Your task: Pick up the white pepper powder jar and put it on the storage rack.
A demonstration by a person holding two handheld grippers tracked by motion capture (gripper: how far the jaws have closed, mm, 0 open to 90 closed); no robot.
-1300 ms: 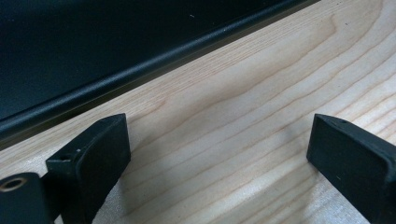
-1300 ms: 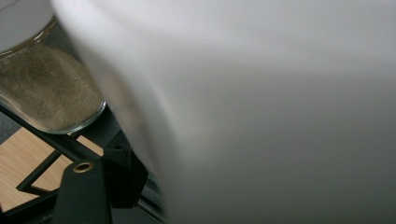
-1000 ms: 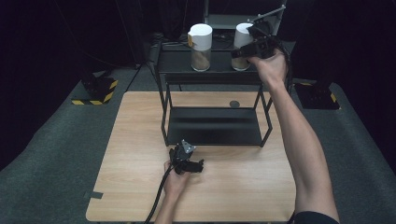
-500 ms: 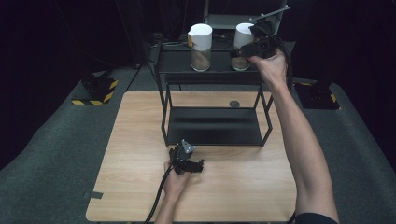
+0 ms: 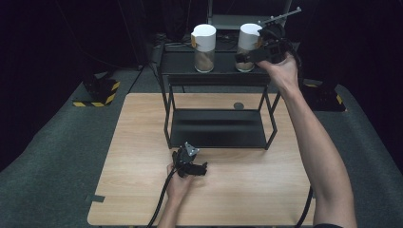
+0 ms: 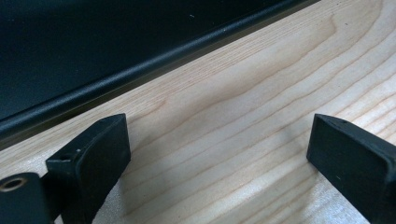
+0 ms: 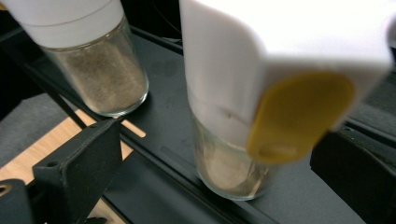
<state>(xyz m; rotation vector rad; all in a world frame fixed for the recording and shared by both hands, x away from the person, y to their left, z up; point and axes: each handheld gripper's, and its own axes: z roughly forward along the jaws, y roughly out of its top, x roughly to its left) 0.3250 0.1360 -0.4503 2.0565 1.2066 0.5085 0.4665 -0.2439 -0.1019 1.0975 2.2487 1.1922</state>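
Two glass jars with tall white caps stand on the top shelf of a black rack (image 5: 214, 78): the left jar (image 5: 204, 45) (image 7: 100, 70) and the right jar (image 5: 249, 45) (image 7: 233, 163), whose cap carries a yellow tab. My right gripper (image 5: 244, 58) (image 7: 219, 154) is raised to the right jar, open, its jaws on either side of the glass and clear of it. My left gripper (image 5: 190, 161) (image 6: 219, 149) rests low on the wooden table (image 5: 142, 142), open with nothing between its jaws, just in front of the rack's lower shelf (image 5: 216, 128) (image 6: 93, 56).
A small dark disc (image 5: 238, 105) lies on the table behind the rack. Yellow-and-black striped blocks (image 5: 97, 92) sit on the grey floor at the left. Cables trail from both grippers off the table's front edge.
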